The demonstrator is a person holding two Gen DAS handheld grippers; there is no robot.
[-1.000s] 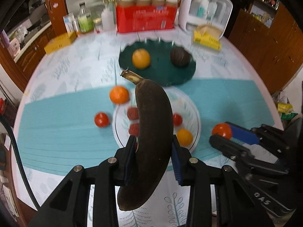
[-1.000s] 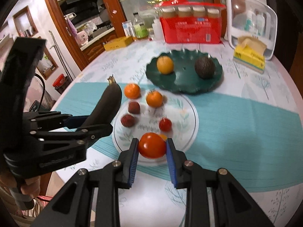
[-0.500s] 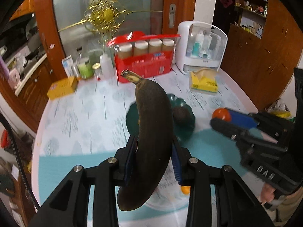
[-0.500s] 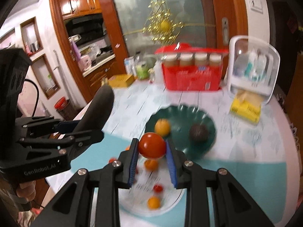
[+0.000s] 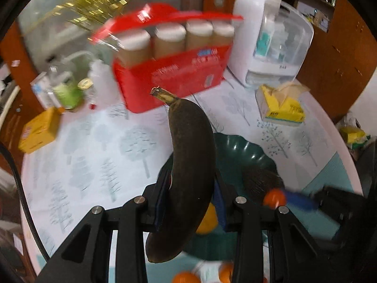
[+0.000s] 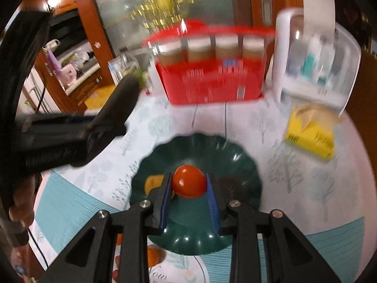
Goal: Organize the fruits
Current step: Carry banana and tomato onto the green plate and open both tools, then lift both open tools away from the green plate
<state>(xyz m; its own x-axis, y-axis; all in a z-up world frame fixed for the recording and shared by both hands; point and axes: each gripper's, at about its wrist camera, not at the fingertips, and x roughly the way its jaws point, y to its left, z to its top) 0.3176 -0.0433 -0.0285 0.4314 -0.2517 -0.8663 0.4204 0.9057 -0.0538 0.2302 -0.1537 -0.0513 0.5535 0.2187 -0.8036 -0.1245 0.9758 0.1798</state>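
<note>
Change, views: over the last second both wrist views were tilted up toward the room and then brought back down; the green plate [image 6: 240, 165], far ahead a second ago, is now directly under both loads
Change, white plate: the white plate, central a second ago, is now reduced to a sliver at the lower frame edge [image 6: 179, 271], with an orange fruit [image 6: 154, 255] seen on or beside it
Left gripper [image 5: 191, 200]: fingers closed on the blackened banana [image 5: 188, 165], stem pointing away from the camera; grip unchanged across the second
Right gripper [image 6: 187, 197]: fingers closed on the red tomato [image 6: 188, 181], held near the tips; grip likewise unchanged
Location of loads: banana held above the near rim of the green plate; tomato held above the plate centre, between an orange [image 6: 153, 181] and a dark avocado [image 6: 229, 184] already lying there
Contact with plate: not determinable for either load, motion blur
Meaning for task: transfer from white plate area to green plate is judged nearly complete; lowering and release are judged to remain
Caution: the banana is judged soft; the landing spot beside the avocado is tight
Desk [image 5: 94, 146]: pale cloth printed with trees, a teal band nearer the camera
Desk, far edge: red box of jars [image 6: 212, 82], white cabinet with bottles [image 6: 318, 63], yellow tissue box [image 6: 311, 134], small bottles, a yellow carton [image 5: 38, 129]
Room: wooden cabinets, a glass panel with a gold ornament, heavily blurred
</note>
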